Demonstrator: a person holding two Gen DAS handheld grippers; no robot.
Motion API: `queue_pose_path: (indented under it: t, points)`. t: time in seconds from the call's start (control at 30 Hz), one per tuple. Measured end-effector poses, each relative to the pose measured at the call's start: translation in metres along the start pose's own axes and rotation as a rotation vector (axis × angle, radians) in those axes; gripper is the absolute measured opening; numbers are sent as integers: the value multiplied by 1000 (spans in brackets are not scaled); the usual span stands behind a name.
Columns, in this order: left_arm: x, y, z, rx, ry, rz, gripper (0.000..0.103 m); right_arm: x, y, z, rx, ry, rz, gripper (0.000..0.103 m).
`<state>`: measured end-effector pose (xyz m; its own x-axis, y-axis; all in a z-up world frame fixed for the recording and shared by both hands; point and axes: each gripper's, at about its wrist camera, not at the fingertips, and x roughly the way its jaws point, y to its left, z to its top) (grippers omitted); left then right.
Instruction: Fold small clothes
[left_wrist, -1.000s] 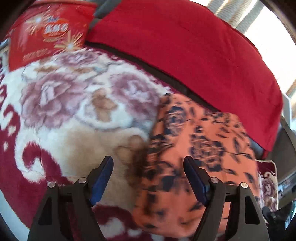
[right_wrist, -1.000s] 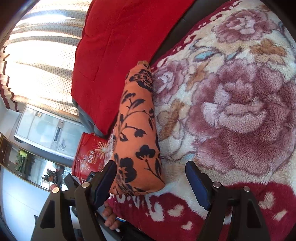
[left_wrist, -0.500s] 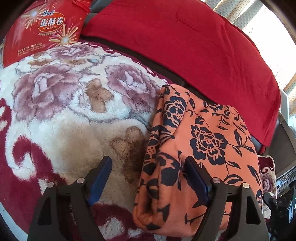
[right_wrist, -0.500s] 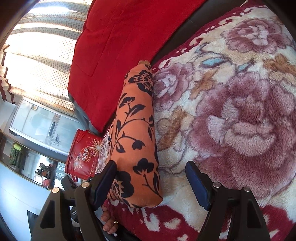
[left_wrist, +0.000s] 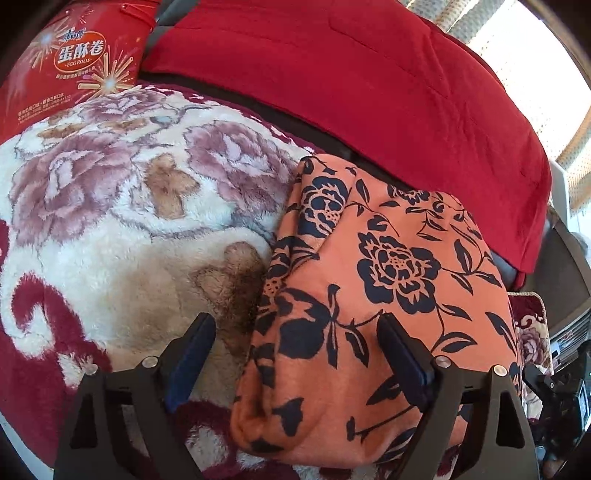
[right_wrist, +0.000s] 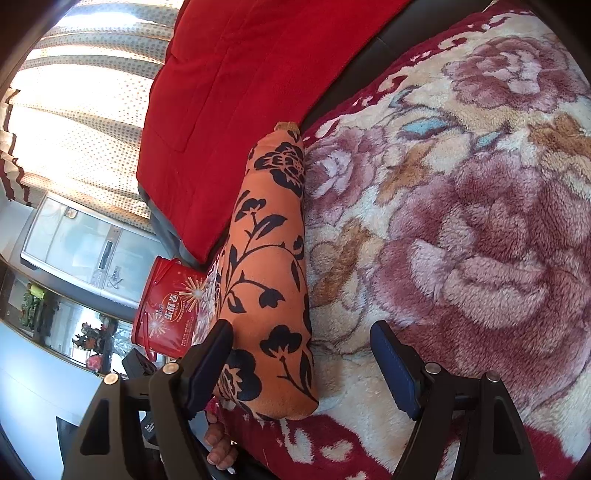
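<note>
An orange garment with black flowers (left_wrist: 373, 295) lies folded into a thick block on a floral fleece blanket (left_wrist: 110, 221). My left gripper (left_wrist: 295, 339) is open and empty, just above the garment's near left edge. In the right wrist view the same garment (right_wrist: 269, 266) shows edge-on as a long roll. My right gripper (right_wrist: 301, 350) is open and empty, with its left finger beside the garment's near end and its right finger over the blanket (right_wrist: 461, 240).
A red quilt (left_wrist: 351, 81) lies behind the blanket, and it also shows in the right wrist view (right_wrist: 240, 74). A red egg-roll tin (left_wrist: 70, 59) stands at the far left, also in the right wrist view (right_wrist: 166, 314). Curtains (right_wrist: 81, 110) and a cabinet stand beyond.
The left gripper has drawn slightly closer to the garment, and the view has sharpened. The right gripper has shifted a little along the garment. Both stay open.
</note>
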<state>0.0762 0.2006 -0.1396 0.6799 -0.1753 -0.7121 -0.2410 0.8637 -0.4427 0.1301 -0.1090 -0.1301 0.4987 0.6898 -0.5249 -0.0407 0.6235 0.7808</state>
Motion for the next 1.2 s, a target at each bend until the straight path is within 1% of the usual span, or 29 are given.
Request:
queue_pose_path:
  t: [0.23, 0.6, 0.87, 1.2]
  points:
    - [5, -3, 0, 18, 9, 5, 89, 3, -3, 2, -2, 7, 5, 81]
    - [6, -4, -3, 34, 4, 16, 89, 2, -6, 1, -11, 6, 21, 81]
    - [7, -7, -5, 62, -6, 37, 90, 1, -7, -4, -30, -7, 34, 81]
    - [6, -6, -5, 64, -6, 36, 90, 0, -9, -5, -30, -6, 41, 81]
